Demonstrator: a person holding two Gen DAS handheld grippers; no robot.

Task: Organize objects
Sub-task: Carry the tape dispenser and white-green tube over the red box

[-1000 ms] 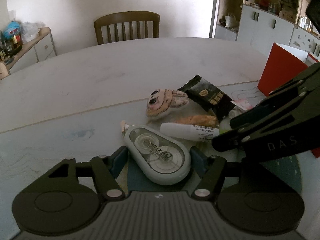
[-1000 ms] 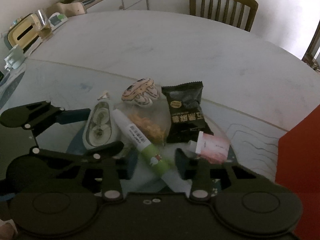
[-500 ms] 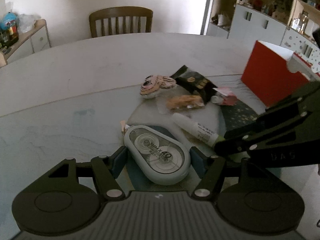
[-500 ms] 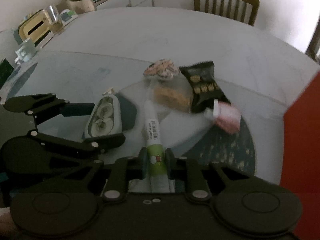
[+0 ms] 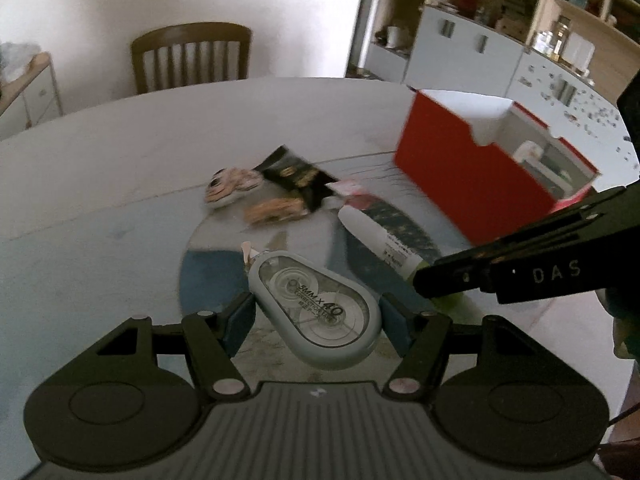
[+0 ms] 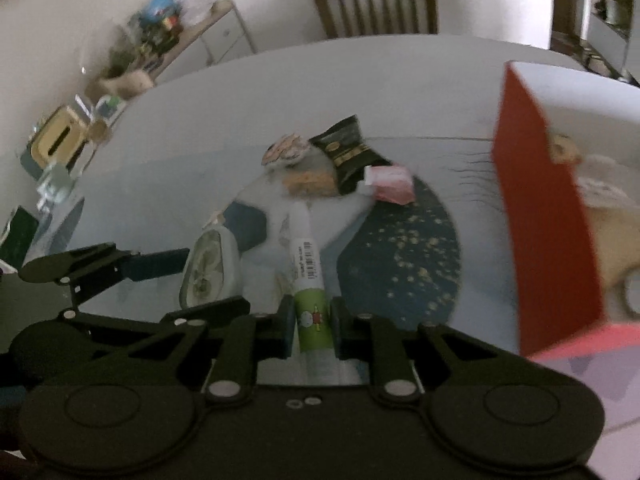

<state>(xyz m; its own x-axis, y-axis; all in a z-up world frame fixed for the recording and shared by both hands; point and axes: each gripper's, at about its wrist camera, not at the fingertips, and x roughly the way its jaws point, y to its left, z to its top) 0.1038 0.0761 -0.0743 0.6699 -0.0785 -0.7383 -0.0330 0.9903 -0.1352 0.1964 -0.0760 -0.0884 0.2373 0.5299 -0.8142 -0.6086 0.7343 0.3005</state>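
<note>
My left gripper (image 5: 316, 320) is shut on a grey correction tape dispenser (image 5: 316, 308) and holds it above the table; it also shows in the right wrist view (image 6: 210, 272). My right gripper (image 6: 310, 330) is shut on a white and green glue tube (image 6: 310, 280), lifted off the table; the tube shows in the left wrist view (image 5: 380, 240). On the table lie a black snack packet (image 6: 348, 152), a clear bag of orange snacks (image 6: 310, 180), a pink packet (image 6: 390, 182) and a striped plush toy (image 6: 286, 148). A red open box (image 6: 544, 216) stands to the right.
A round dark blue mat (image 6: 404, 264) covers the table (image 5: 120, 152) under the objects. A wooden chair (image 5: 192, 58) stands at the far side. A sideboard with clutter (image 6: 160, 40) is at the left. Shelves and cabinets (image 5: 500, 40) stand behind the box.
Both grippers have risen and pulled back with their objects. The views have swung toward the red box, which now shows its open top.
</note>
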